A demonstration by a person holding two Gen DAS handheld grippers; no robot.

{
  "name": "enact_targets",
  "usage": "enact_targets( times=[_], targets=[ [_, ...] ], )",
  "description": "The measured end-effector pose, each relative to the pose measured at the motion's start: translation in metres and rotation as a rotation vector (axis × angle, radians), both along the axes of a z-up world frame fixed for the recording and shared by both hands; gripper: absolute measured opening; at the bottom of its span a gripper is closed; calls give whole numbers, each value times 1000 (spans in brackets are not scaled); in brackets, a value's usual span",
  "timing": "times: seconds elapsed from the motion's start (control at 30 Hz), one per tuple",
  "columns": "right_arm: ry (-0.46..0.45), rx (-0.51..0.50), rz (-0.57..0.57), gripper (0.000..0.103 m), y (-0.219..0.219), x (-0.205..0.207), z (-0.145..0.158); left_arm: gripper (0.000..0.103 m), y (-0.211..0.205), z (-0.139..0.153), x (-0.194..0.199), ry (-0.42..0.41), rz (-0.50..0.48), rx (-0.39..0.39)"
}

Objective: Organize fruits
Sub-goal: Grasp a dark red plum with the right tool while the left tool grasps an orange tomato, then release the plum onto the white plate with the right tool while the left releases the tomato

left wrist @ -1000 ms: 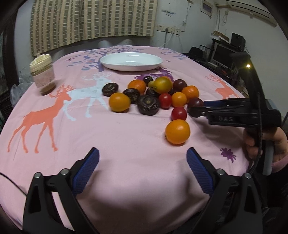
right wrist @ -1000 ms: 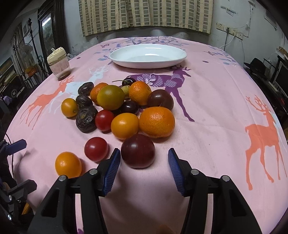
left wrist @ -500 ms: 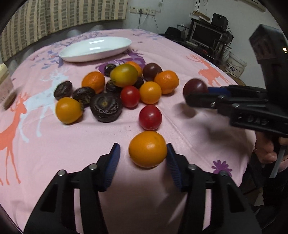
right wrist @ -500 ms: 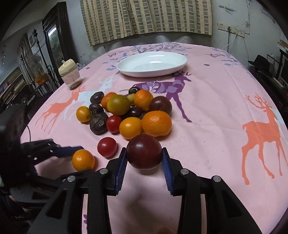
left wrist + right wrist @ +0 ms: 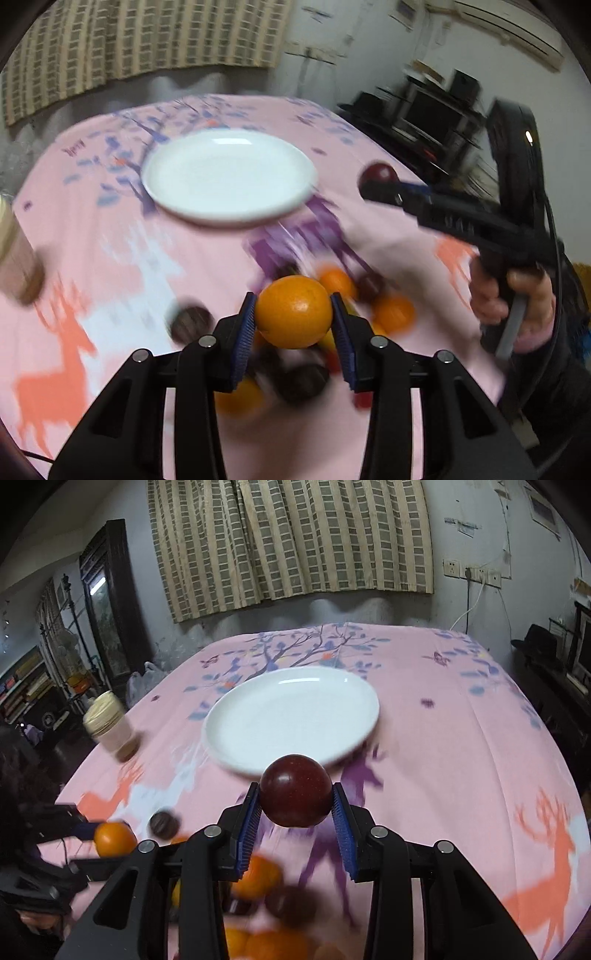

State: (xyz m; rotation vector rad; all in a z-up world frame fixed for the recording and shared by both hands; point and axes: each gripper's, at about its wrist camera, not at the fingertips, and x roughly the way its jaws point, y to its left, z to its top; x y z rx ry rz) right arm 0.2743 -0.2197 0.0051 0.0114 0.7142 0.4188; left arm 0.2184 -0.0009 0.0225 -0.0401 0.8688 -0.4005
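Orange fruit (image 5: 293, 312) sits clamped between the blue pads (image 5: 245, 332) of the left gripper (image 5: 293, 325), lifted clear of the pink cloth (image 5: 92, 258); its jaws have just been closing, and the pads now press both sides of the fruit. Dark red fruit (image 5: 295, 790) is pinched the same way in the right gripper (image 5: 295, 812), also off the cloth, with its near pad (image 5: 249, 823) flat against the skin.

Both loads hang above the blurred pile of remaining fruit (image 5: 266, 878), which lies on the cloth close under the fingers. A white plate (image 5: 291, 716) rests bare further along the table, beyond the pile, with nothing on it. A capped jar (image 5: 110, 727) stands well off to one side.

As I judge it, the step in hand is the carry: two fruits picked, neither yet delivered, most of the pile untouched. Next, each hand needs to travel forward over the plate rim, sink low enough that the fruit will not roll off when freed, then let the jaws part. Because both grippers aim at the same dish, they should come in side by side, apart from each other. Round fruit on a shallow plate may roll, so a gentle, low release near the middle looks wise.
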Motion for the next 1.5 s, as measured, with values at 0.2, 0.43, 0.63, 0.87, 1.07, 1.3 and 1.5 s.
enact_targets(
  times=[0.2, 0.43, 0.63, 0.87, 1.07, 1.3, 1.5],
  targets=[
    [89, -55, 19, 39, 40, 99, -27, 39, 10, -5, 128, 44, 130, 42],
    [144, -102, 48, 40, 58, 133, -47, 39, 14, -34, 187, 121, 174, 55],
    [101, -66, 70, 68, 44, 96, -26, 84, 19, -11, 150, -8, 228, 99],
    [52, -69, 104, 75, 7, -10, -14, 91, 30, 12, 41, -79, 115, 59],
    [113, 22, 61, 75, -24, -84, -49, 91, 41, -19, -37, -70, 73, -14],
    [176, 60, 36, 67, -26, -87, -67, 91, 33, -37, -66, -102, 28, 18],
    [228, 91, 65, 54, -26, -78, -78, 78, 28, -49, -67, -65, -17, 37]
  ],
)
